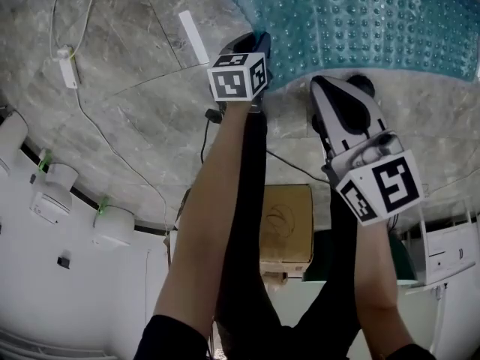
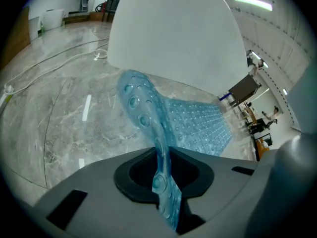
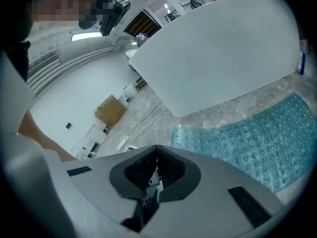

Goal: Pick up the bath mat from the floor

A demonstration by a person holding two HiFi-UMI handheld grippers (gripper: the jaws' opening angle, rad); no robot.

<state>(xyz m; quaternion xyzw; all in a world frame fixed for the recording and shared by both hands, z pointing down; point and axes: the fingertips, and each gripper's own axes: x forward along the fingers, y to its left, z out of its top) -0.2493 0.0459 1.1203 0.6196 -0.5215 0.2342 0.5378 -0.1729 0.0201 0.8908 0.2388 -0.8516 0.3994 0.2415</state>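
The teal, bumpy bath mat (image 1: pixel 360 21) lies on the grey marble floor at the top of the head view. My left gripper (image 1: pixel 257 42) is at the mat's near left corner, shut on it. In the left gripper view that corner of the mat (image 2: pixel 148 118) rises folded from the floor and runs down between the closed jaws of the left gripper (image 2: pixel 163 182). My right gripper (image 1: pixel 358 82) hovers at the mat's near edge, a little to the right. Its jaws meet with nothing between them in the right gripper view (image 3: pixel 156 175), and the mat (image 3: pixel 247 143) lies flat beyond them.
A large white rounded body (image 2: pixel 173 29) stands right behind the mat (image 3: pixel 223 48). A cardboard box (image 1: pixel 285 223) sits near the person's legs. Thin cables (image 1: pixel 112 148) and a white power strip (image 1: pixel 69 66) lie on the floor at left. White fixtures (image 1: pixel 52 193) line the lower left.
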